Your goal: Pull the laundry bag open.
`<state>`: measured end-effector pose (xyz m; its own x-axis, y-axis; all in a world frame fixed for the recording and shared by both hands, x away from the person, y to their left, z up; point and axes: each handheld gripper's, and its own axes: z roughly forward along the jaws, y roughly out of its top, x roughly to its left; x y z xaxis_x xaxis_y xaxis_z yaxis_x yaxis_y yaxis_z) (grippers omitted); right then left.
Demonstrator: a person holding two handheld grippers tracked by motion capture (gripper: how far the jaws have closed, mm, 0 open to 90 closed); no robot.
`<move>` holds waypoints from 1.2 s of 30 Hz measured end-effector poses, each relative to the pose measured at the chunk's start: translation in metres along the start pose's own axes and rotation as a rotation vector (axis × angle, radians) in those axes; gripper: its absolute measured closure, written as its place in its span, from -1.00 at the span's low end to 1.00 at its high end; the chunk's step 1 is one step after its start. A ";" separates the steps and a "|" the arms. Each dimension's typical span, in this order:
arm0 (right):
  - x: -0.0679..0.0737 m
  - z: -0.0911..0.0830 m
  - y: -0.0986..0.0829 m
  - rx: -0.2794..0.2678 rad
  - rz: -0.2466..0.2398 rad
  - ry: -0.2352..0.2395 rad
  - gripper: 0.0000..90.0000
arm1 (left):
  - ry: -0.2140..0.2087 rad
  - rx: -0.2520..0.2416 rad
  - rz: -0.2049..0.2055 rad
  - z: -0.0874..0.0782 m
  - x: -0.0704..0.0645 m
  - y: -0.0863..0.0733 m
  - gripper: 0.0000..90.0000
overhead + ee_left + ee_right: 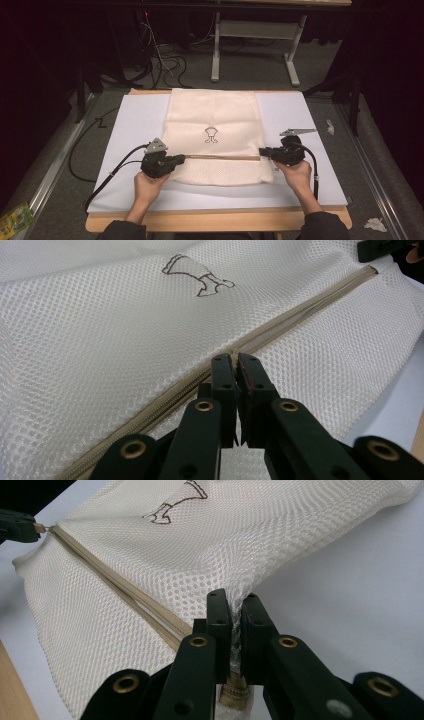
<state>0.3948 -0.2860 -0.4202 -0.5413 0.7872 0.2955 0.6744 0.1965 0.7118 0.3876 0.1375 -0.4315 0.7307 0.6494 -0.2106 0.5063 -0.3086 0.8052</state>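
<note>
A cream mesh bag (pixel 215 115) with a small brown printed figure (pixel 211 135) lies flat on a white board (pixel 300 125). A tan zipper (pixel 222 157) runs across it near its front edge. My left gripper (pixel 184 158) is at the zipper's left end, jaws shut; in the right gripper view it pinches a small tan zipper pull (pixel 39 528). In the left gripper view my left gripper (pixel 235 360) sits right on the zipper (pixel 310 300). My right gripper (pixel 261 151) holds the bag's right edge, and my right gripper (pixel 232 605) is shut on bunched mesh (pixel 225 540) beside the zipper's end.
The board rests on a wooden table (pixel 215 220), with white margin on both sides of the bag. Gripper cables (pixel 115 170) trail off the left and right edges. Beyond the table are floor cables (pixel 165 60), a white desk frame (pixel 295 70) and crumpled paper (pixel 375 224).
</note>
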 end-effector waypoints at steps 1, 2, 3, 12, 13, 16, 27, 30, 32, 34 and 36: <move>0.000 0.000 0.000 -0.001 0.000 0.000 0.92 | 0.001 0.001 0.000 0.000 0.000 0.000 0.94; 0.000 0.000 0.000 0.000 0.000 0.001 0.92 | 0.002 0.003 0.001 0.000 0.000 0.000 0.94; 0.000 0.000 0.000 0.001 0.000 0.000 0.92 | 0.002 0.004 0.001 0.000 0.000 0.000 0.94; -0.003 -0.004 0.000 -0.002 0.011 -0.011 0.92 | 0.030 -0.004 -0.003 -0.010 0.007 -0.001 0.94; -0.003 -0.004 0.000 -0.003 0.013 -0.008 0.92 | 0.030 -0.006 -0.007 -0.010 0.007 -0.002 0.94; -0.002 -0.003 0.001 -0.002 0.006 -0.013 0.92 | 0.029 -0.010 -0.009 -0.011 0.009 -0.002 0.94; -0.001 -0.003 0.002 0.000 0.000 -0.012 0.92 | 0.041 -0.010 -0.008 -0.013 0.010 -0.002 0.94; -0.003 -0.004 0.001 -0.001 0.002 -0.022 0.92 | 0.045 -0.018 -0.021 -0.017 0.014 -0.003 0.94; -0.005 -0.005 0.000 0.000 0.007 -0.023 0.92 | 0.057 -0.020 -0.024 -0.020 0.016 -0.005 0.94; -0.005 -0.005 -0.001 -0.002 0.008 -0.020 0.92 | 0.061 -0.021 -0.027 -0.023 0.017 -0.005 0.94; -0.004 -0.004 0.000 0.002 0.002 -0.025 0.92 | 0.062 -0.024 -0.028 -0.024 0.019 -0.006 0.94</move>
<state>0.3948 -0.2915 -0.4189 -0.5271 0.8018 0.2815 0.6768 0.1958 0.7097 0.3872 0.1681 -0.4269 0.6860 0.6998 -0.1992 0.5149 -0.2735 0.8124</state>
